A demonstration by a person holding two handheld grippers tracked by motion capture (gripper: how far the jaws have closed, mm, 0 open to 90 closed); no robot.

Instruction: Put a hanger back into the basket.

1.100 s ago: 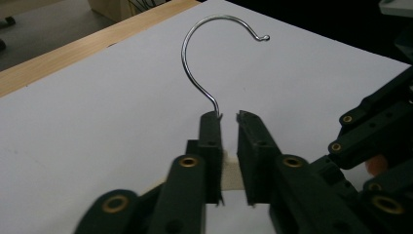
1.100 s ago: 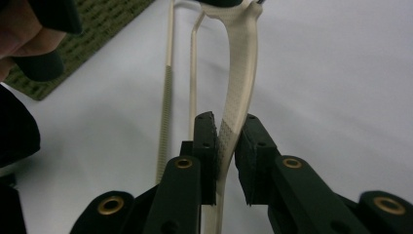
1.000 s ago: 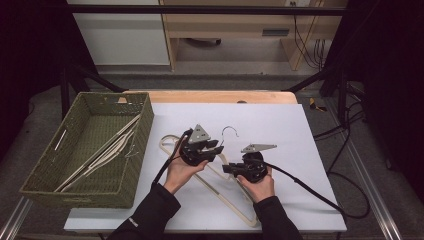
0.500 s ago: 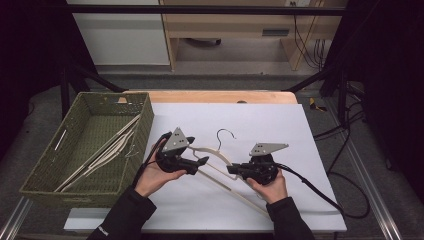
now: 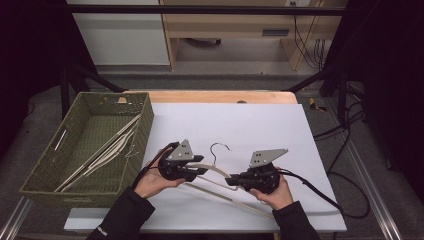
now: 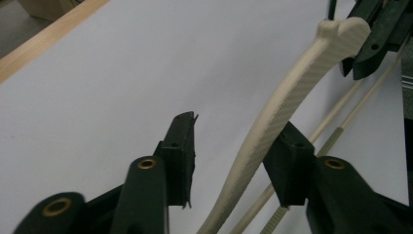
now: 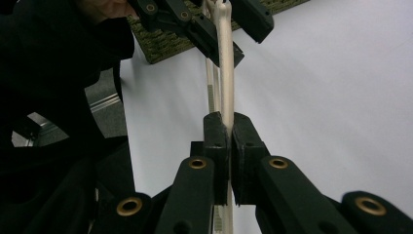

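Observation:
A cream hanger with a metal hook is tilted up off the white table between my hands. My right gripper is shut on the hanger's arm near its neck; in the right gripper view the pads clamp the hanger. My left gripper straddles the same arm further left. Its jaws have just been closing with the hanger between them. One pad touches the arm, while the other stands apart from it.
A green woven basket stands at the table's left with several cream hangers lying in it. A wooden strip runs along the table's far edge. Black cables trail off to the right.
My left gripper has moved left along the hanger, its jaws opened wide, then narrowed around the arm. The right hand lifted the hanger slightly and drifted nearer the person.

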